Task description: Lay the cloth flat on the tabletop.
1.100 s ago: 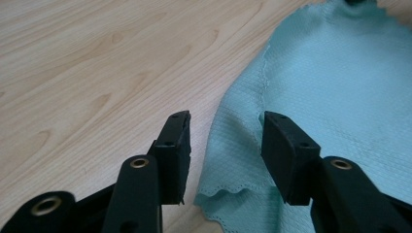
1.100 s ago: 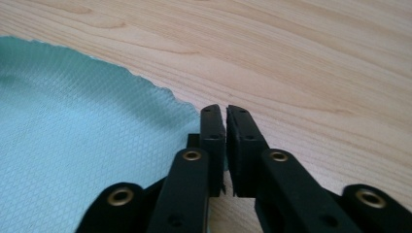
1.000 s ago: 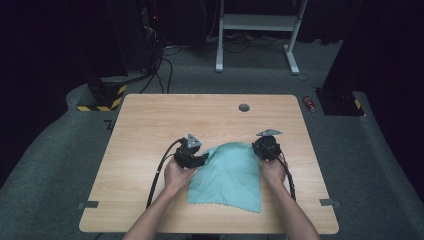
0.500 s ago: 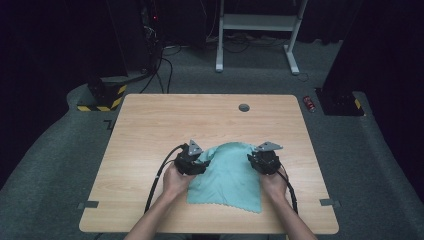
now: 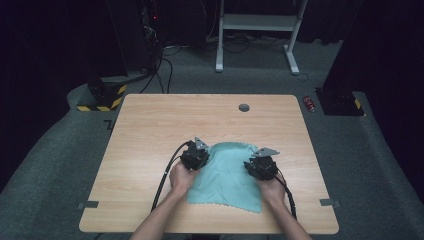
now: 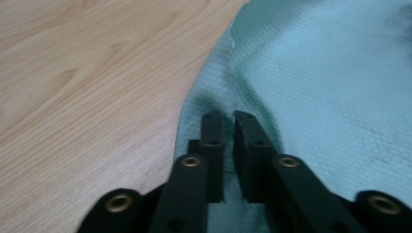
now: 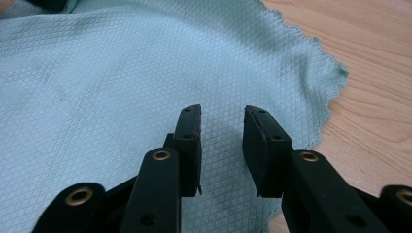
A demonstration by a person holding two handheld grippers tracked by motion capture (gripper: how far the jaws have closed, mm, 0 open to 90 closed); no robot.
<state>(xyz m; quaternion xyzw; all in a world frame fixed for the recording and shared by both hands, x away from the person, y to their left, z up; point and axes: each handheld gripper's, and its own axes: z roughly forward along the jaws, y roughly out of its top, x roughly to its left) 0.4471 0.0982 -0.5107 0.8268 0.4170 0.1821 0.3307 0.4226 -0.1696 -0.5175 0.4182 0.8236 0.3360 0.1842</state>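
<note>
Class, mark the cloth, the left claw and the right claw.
cloth [image 5: 227, 172]: high view, its flat middle.
left claw [image 6: 229, 127]: left claw view, between its fingertips, pinching a fold.
right claw [image 7: 222, 119]: right claw view, between its fingertips.

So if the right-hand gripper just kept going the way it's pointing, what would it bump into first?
Most likely the teal cloth. The right gripper points down at it with its jaws apart, having just been opening, and nothing is pinched between them. The wooden table lies under the cloth. How far above the fabric the tips sit is hard to judge.
</note>
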